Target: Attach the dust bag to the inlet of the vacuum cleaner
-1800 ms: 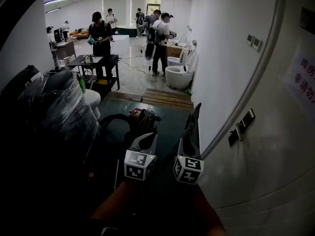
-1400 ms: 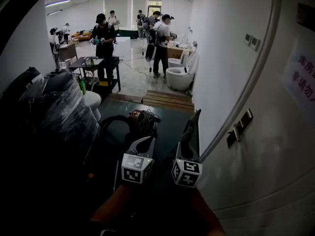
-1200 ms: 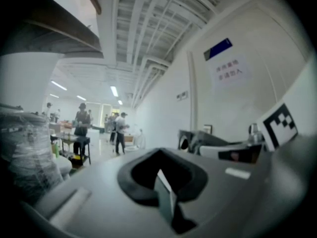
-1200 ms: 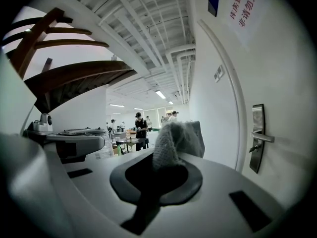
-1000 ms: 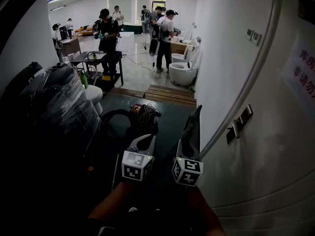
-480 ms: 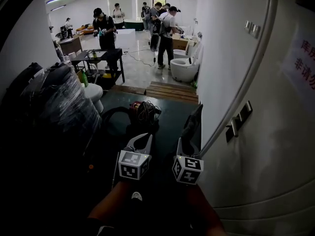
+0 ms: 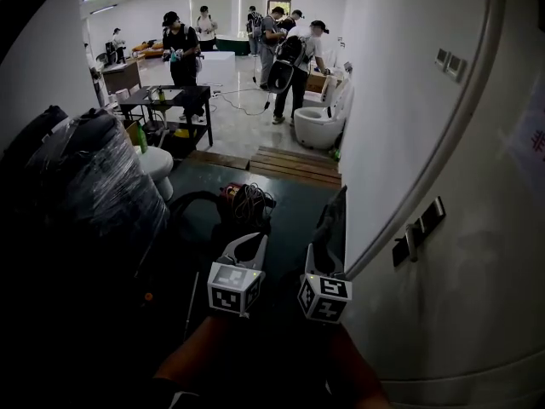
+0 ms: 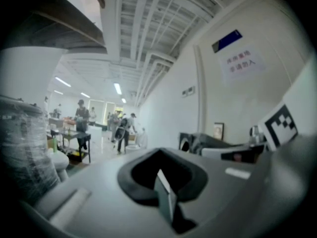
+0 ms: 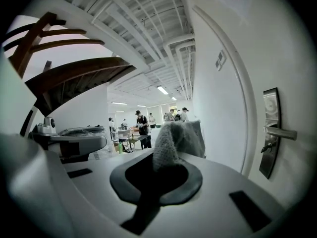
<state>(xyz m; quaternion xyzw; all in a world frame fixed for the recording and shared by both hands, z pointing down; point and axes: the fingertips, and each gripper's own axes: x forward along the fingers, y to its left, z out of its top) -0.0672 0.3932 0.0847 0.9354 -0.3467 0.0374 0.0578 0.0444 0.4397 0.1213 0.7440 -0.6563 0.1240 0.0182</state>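
Dust bag (image 7: 330, 224), grey cloth, centre of frame: pinched in my right gripper (image 7: 320, 258) jaws. Left gripper (image 7: 252, 244): jaws pressed together.

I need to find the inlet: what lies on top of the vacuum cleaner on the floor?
A coiled dark cable lies piled on the vacuum cleaner, leaving only a red patch of it showing. The inlet is not visible, covered or lost in the dark.

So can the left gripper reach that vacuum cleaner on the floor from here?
Probably not yet. The left gripper hangs short of the vacuum cleaner, which sits farther along the floor. Nothing seems to block the way; the person would need to step closer.
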